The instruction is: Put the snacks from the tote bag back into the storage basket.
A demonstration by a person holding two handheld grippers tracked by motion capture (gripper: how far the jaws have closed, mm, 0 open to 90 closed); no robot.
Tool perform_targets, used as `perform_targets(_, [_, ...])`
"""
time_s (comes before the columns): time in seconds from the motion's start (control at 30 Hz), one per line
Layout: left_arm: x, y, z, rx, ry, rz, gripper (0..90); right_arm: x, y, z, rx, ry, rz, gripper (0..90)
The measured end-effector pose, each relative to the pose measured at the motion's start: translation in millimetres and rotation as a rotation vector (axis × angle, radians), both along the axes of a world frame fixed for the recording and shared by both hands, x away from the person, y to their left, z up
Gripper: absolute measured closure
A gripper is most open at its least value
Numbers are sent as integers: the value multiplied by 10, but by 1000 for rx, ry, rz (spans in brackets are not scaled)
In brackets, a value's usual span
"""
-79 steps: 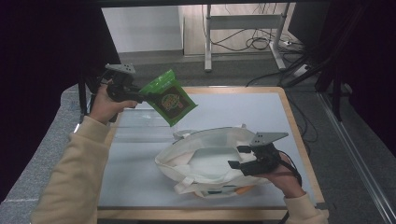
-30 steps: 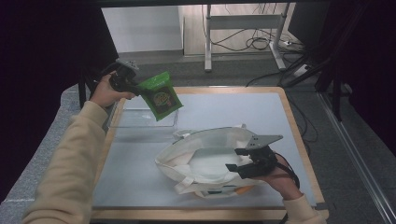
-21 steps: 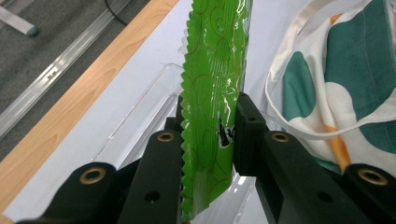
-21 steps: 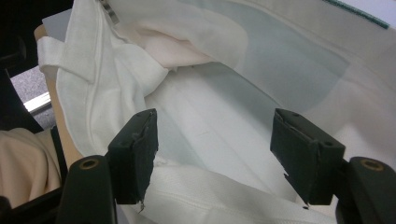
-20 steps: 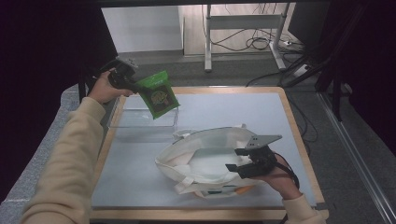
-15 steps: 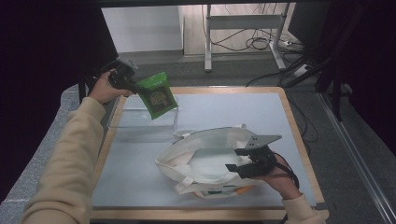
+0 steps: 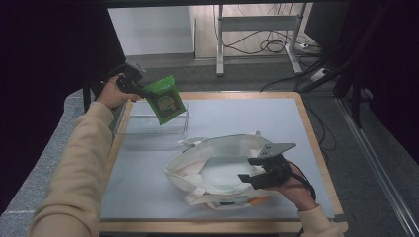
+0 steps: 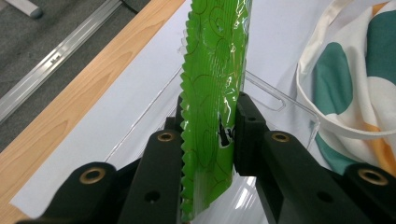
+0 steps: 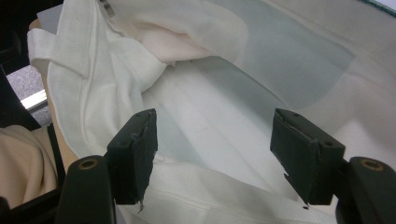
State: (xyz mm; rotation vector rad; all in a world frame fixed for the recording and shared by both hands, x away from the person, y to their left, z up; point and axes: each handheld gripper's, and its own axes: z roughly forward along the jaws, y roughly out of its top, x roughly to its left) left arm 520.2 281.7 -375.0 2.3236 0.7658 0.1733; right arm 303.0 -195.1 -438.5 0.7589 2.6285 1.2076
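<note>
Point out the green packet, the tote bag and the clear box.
green packet (image 7: 167, 100), high view, middle of its printed face.
tote bag (image 7: 217, 170), high view, white lining inside the open mouth.
clear box (image 7: 148, 129), high view, its near wall below the packet.

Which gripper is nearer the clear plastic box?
Left. The left gripper holds the green packet above the clear box; the right gripper sits at the tote bag.

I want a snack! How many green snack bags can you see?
1. The green snack bag is pinched in the left gripper, up over the clear box. More could hide inside the cloth bag.
</note>
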Motion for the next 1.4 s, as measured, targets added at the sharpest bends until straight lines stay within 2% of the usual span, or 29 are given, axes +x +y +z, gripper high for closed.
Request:
perform_targets(0.23, [11,48,-76,43,10,2,756,12,-1,-21,-5,2,0,316])
perform_targets(0.47, [46,-17,-265,96,37,-12,754,8,18,-30,-11,3,4,316])
perform_targets(0.63, [95,-96,-375,112,51,-26,752,10,23,-39,-15,8,4,315])
perform_targets(0.93, [177,-199,-472,106,51,-31,749,18,15,-51,-19,9,0,314])
perform_targets(1.27, [192,-215,-494,112,33,5,727,21,17,-59,-22,10,-1,312])
perform_targets(1.4, [195,-219,-523,114,22,19,680,25,23,-65,-25,12,1,311])
